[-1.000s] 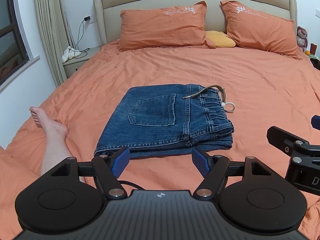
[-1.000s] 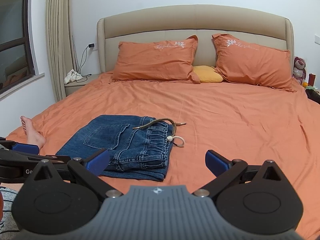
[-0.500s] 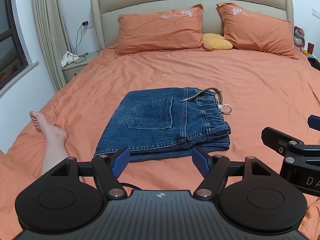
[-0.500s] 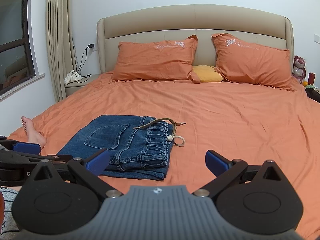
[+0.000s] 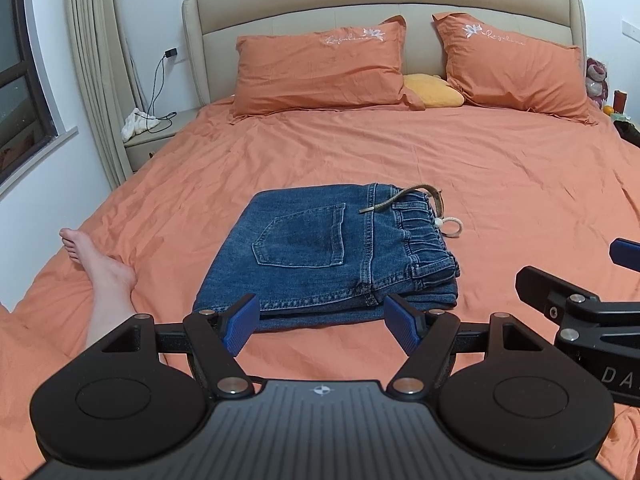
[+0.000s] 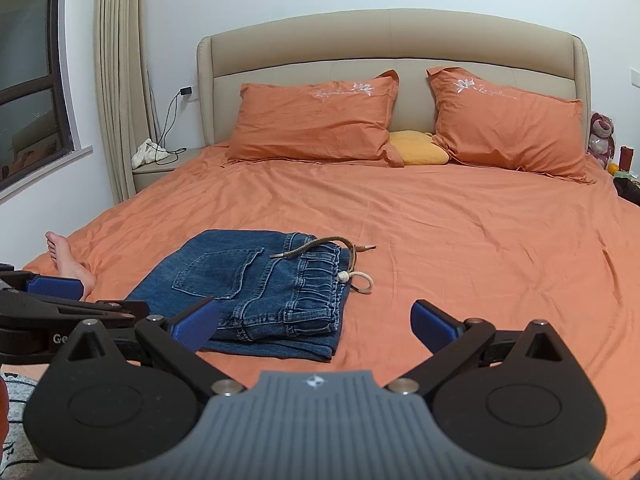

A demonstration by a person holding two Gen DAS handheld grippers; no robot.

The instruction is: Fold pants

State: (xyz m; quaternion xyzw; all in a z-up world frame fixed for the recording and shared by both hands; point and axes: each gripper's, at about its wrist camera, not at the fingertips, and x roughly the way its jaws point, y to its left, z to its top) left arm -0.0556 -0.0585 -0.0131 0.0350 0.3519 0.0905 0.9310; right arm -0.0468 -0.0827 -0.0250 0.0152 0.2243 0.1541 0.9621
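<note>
My blue pants (image 5: 332,252) lie folded in a neat pile on the orange bed (image 5: 500,184), in the middle of the frame, back pocket up (the brown string rests on the waistband). My left tool (image 5: 322,322) hangs just in front of them, spread wide and holding nothing. My right tool (image 6: 316,322) is wide apart too, empty, low in its frame.

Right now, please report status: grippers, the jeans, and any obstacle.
Left gripper open, empty. Right gripper open, empty. Jeans folded flat on orange bedsheet, drawstring loose on top. Bare foot left of jeans, not touching.
</note>
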